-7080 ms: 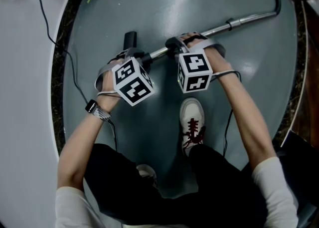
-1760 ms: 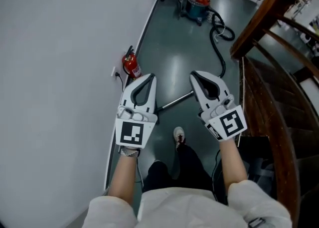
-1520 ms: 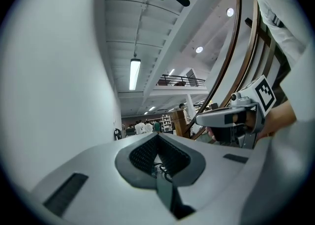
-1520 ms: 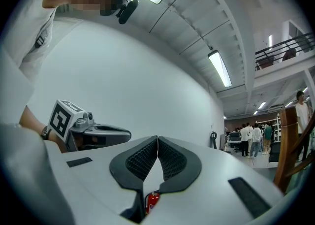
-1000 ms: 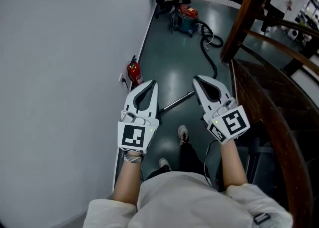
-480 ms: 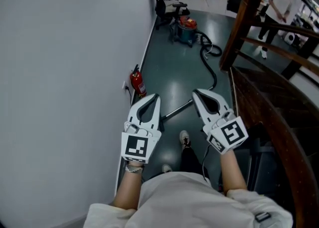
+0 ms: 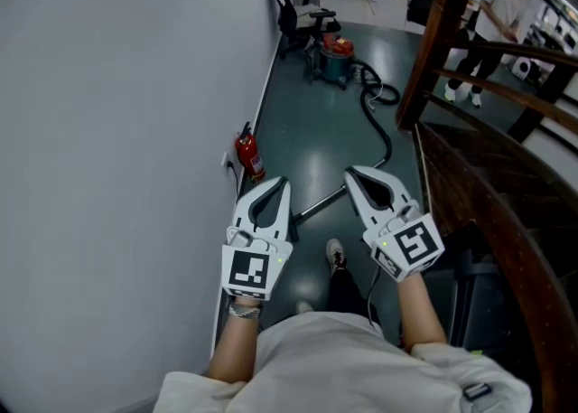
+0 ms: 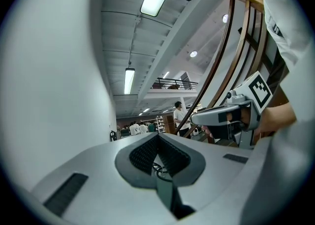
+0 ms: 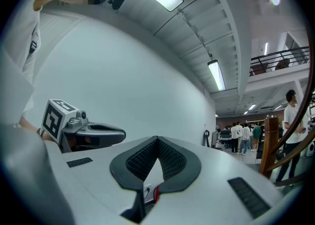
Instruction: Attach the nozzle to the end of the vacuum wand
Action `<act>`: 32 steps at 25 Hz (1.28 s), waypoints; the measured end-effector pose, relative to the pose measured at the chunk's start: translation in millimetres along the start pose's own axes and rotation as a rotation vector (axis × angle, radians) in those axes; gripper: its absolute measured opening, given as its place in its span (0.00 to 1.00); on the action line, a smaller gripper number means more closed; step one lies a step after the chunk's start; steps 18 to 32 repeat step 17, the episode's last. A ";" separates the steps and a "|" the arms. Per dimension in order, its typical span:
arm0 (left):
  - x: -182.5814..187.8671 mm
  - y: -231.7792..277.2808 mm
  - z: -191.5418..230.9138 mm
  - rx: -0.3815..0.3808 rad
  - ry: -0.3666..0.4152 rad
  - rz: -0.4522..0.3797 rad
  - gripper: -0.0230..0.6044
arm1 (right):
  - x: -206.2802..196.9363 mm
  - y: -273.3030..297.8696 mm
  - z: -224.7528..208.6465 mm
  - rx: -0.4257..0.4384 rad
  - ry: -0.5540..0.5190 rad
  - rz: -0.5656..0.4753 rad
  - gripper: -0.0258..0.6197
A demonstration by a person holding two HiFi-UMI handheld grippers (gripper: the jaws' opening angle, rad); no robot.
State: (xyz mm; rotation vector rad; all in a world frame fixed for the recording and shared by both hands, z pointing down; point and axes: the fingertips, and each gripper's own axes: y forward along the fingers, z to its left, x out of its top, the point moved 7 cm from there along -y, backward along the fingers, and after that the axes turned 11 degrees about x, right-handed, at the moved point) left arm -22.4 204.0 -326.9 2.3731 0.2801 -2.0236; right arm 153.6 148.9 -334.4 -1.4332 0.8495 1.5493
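Dark floor [image 7: 316, 145]; wand [image 7: 321, 202] mostly hidden behind left gripper [image 7: 276, 185], right gripper [image 7: 354, 173]; fingers closed, empty.

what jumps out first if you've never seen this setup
The left gripper and right gripper, white, are held side by side mid-picture, both shut and empty. Between them the vacuum wand lies on the floor; a red fire extinguisher stands by the wall at left.

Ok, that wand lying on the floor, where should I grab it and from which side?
Probably mid-shaft on the wand, from above, jaws across it. It's a thin straight tube lying flat on the floor, so only its top and sides are reachable; both ends are hidden in the head view.
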 end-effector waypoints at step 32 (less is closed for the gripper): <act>-6.1 2.1 -2.9 0.009 0.024 0.006 0.04 | -2.3 0.3 1.3 0.000 -0.004 0.002 0.08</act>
